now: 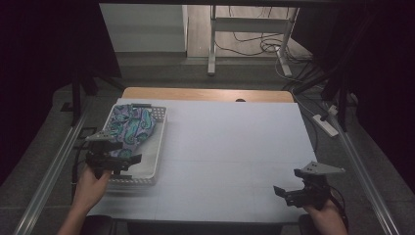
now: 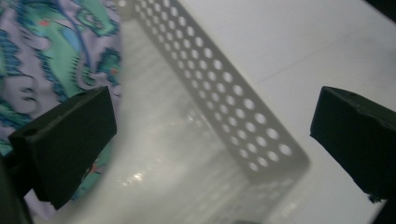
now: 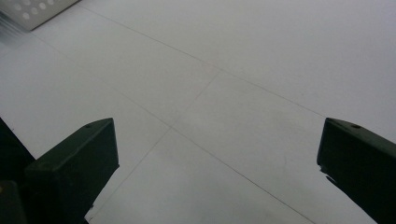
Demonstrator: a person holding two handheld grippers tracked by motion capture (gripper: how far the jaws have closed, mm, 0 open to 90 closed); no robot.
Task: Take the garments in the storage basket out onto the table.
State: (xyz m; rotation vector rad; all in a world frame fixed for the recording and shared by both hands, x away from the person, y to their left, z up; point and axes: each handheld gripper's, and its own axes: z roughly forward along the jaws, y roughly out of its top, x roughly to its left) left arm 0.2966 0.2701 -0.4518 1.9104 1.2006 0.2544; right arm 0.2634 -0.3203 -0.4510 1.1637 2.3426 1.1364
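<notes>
Here, in the high view, a white perforated basket (image 1: 155, 142) sat at the left side of the white table (image 1: 230, 147), and a patterned cloth (image 1: 129, 128) in purple, teal and lilac lay bunched inside it, filling mostly the far and middle part of the basket. The left gripper (image 1: 117, 164) hung at the lower left of that frame, over the near end of the basket, held by the person's left hand (image 1: 90, 188) coming up from the bottom edge.

In the left gripper view the jaws stood wide apart, one at the lower left and the other at the right edge, with nothing between them. The cloth (image 2: 42, 65) lay at the upper left of that frame, just beyond the left jaw, and whether the jaw touched it could not be told. The basket's hole-punched wall (image 2: 224, 93) ran diagonally from the top centre down to the lower right, with bare basket floor between the cloth and the wall.

The right gripper (image 1: 288, 194) was at the lower right of the high view, well apart from the basket, over bare table. In the right gripper view its jaws were likewise spread wide and empty above the white tabletop (image 3: 233, 93), and a corner of the basket (image 3: 39, 10) showed at the upper left.
</notes>
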